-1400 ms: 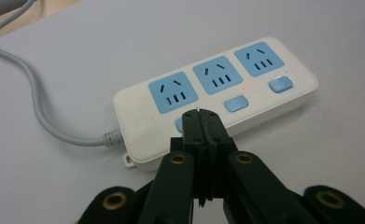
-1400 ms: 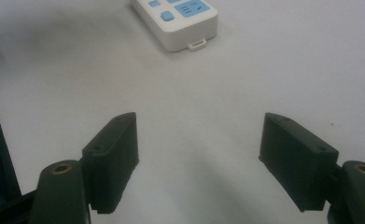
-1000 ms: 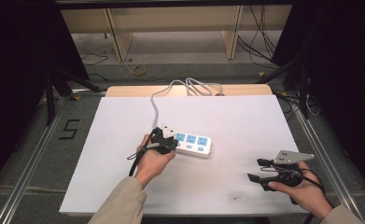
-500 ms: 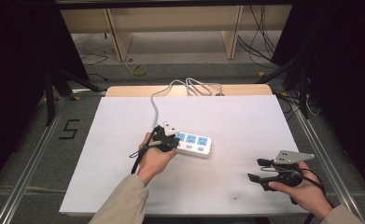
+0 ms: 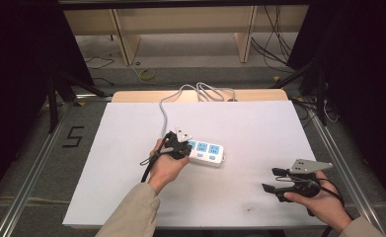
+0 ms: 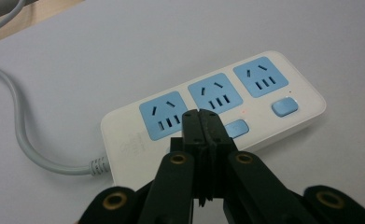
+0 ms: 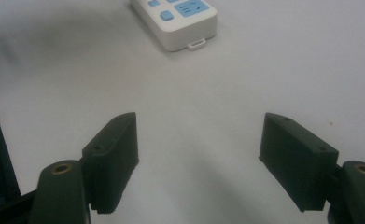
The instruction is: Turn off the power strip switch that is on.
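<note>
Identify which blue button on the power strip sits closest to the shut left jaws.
The middle button, just right of the left gripper tips; the far-end button lies well clear.

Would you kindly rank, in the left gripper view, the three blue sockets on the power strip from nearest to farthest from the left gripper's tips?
1. Cable-end socket, just left of the shut left gripper.
2. Middle socket, just beyond the tips; nearly as close as the first, so that order is tentative.
3. Far-end socket, up and to the right, clearly farthest on the power strip.
</note>
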`<control>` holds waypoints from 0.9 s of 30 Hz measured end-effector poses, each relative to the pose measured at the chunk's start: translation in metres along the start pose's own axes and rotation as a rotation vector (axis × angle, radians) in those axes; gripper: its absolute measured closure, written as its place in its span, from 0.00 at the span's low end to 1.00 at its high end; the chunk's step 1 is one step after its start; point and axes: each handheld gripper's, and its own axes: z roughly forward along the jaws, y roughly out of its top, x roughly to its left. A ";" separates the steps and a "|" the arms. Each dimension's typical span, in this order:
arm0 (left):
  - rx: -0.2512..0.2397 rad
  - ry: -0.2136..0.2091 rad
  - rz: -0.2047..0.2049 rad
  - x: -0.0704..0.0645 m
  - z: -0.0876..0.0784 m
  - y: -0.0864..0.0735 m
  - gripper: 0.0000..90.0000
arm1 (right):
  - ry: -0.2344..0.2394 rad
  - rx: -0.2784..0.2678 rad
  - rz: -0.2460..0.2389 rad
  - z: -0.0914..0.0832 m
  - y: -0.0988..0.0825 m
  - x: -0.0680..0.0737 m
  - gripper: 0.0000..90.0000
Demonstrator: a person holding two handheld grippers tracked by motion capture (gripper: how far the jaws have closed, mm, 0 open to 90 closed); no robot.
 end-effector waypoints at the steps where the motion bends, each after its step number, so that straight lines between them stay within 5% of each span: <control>1: 0.001 -0.001 0.000 0.000 0.000 0.000 1.00 | 0.000 0.000 0.001 0.000 0.000 0.000 0.31; 27: 0.008 -0.002 0.009 -0.005 0.011 0.008 1.00 | -0.001 0.004 -0.002 0.000 0.000 0.000 0.31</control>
